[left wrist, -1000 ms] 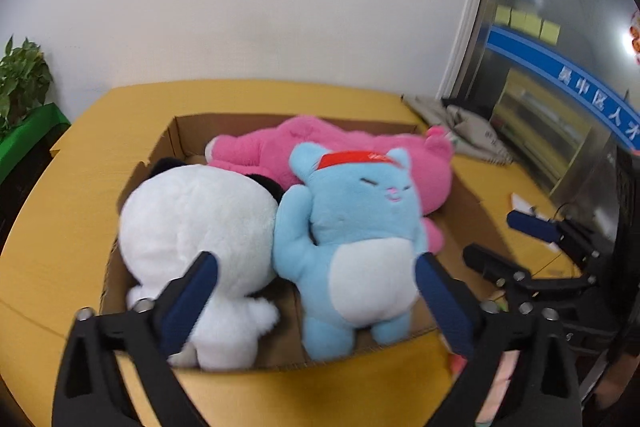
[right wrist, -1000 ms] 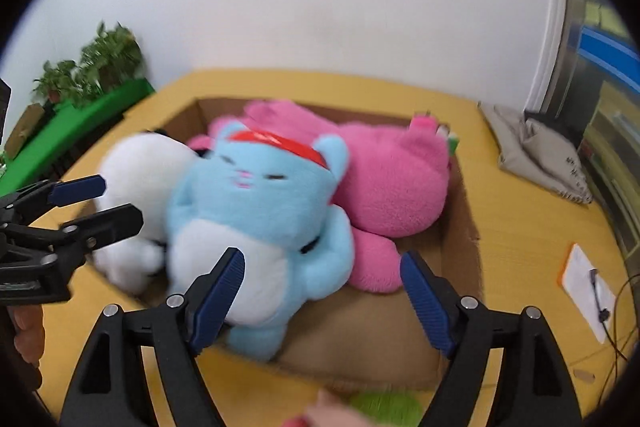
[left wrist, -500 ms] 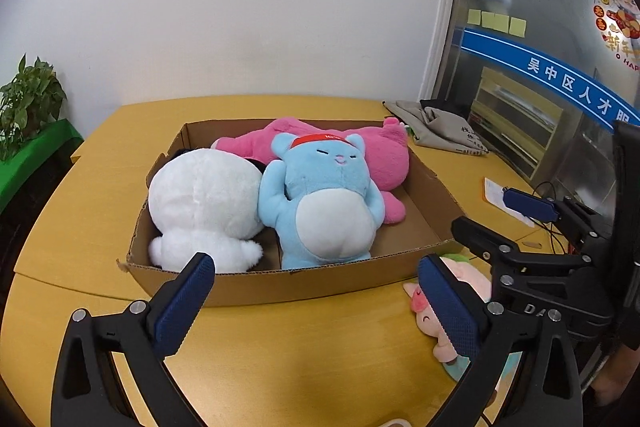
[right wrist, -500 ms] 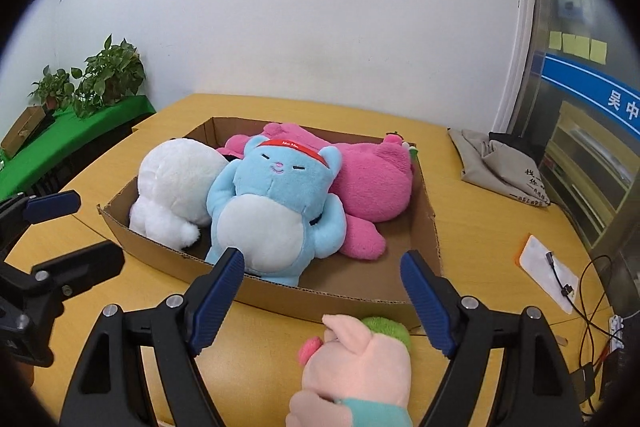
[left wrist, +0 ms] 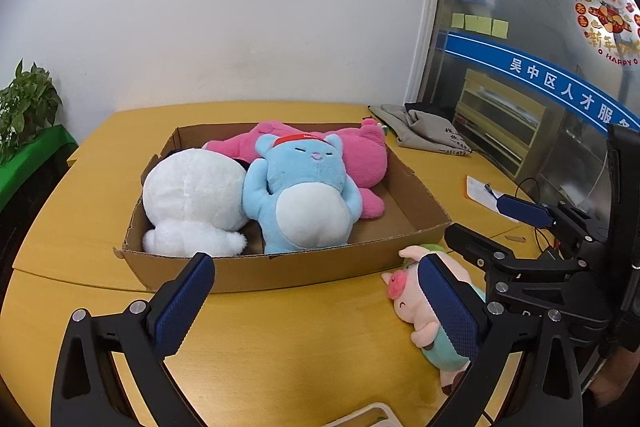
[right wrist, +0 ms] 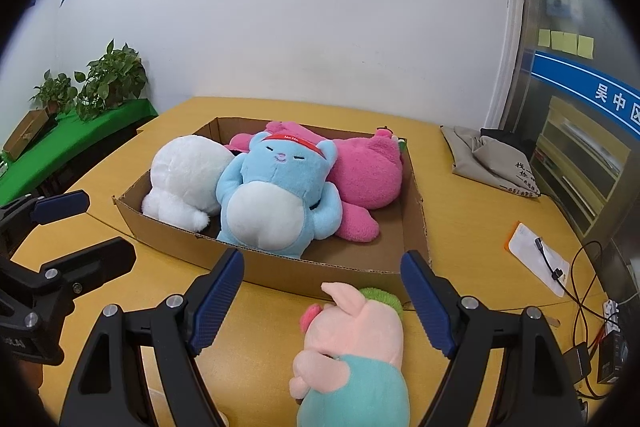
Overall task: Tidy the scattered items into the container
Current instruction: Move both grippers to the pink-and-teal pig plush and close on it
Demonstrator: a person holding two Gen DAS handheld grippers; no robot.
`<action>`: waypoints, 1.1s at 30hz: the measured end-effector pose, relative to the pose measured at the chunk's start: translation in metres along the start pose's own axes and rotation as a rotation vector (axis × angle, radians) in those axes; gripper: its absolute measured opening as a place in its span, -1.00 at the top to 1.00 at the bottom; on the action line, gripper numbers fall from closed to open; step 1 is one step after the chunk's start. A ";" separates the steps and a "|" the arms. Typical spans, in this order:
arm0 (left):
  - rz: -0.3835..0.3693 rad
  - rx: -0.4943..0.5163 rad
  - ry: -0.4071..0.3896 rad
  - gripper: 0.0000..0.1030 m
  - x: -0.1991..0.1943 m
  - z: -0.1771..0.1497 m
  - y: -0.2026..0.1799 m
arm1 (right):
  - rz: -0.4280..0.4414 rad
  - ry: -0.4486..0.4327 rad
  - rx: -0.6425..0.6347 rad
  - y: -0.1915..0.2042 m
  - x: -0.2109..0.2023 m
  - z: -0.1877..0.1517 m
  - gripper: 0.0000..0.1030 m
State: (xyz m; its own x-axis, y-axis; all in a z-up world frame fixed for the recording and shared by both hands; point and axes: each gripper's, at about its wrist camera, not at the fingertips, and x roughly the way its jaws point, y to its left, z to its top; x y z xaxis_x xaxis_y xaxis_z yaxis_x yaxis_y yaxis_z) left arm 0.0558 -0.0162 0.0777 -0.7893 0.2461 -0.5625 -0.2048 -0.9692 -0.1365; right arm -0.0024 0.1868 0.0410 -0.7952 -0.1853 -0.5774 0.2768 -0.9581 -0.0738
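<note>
A shallow cardboard box (left wrist: 280, 269) (right wrist: 352, 277) on the yellow table holds a white plush (left wrist: 192, 193) (right wrist: 184, 175), a blue plush with a red headband (left wrist: 304, 187) (right wrist: 276, 187) and a pink plush (left wrist: 360, 155) (right wrist: 368, 175). A small pink pig plush with a teal body (left wrist: 416, 301) (right wrist: 356, 343) lies on the table outside the box's near right corner. My left gripper (left wrist: 316, 301) is open and empty in front of the box. My right gripper (right wrist: 322, 297) is open, its fingers either side of and above the pig.
A grey cloth bag (left wrist: 428, 131) (right wrist: 492, 157) lies at the back right of the table. A white card with a cable (right wrist: 538, 257) and wires lie at the right edge. Potted plants (right wrist: 100, 83) stand on a green shelf at left. A white object's edge (left wrist: 376, 415) shows near me.
Both grippers have pulled back and up from the box, leaving the blue plush inside. The pig plush has come into view in front of the box, under my right gripper.
</note>
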 end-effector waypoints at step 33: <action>-0.054 -0.021 0.079 -1.00 0.033 -0.014 0.005 | 0.036 0.038 0.117 -0.047 0.004 -0.037 -0.57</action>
State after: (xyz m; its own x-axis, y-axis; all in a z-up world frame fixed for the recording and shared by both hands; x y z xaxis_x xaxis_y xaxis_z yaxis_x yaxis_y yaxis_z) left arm 0.0367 -0.0128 0.0471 -0.7294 0.2975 -0.6160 -0.2333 -0.9547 -0.1847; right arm 0.0015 0.2389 0.0120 -0.7644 -0.2135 -0.6084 0.2382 -0.9703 0.0413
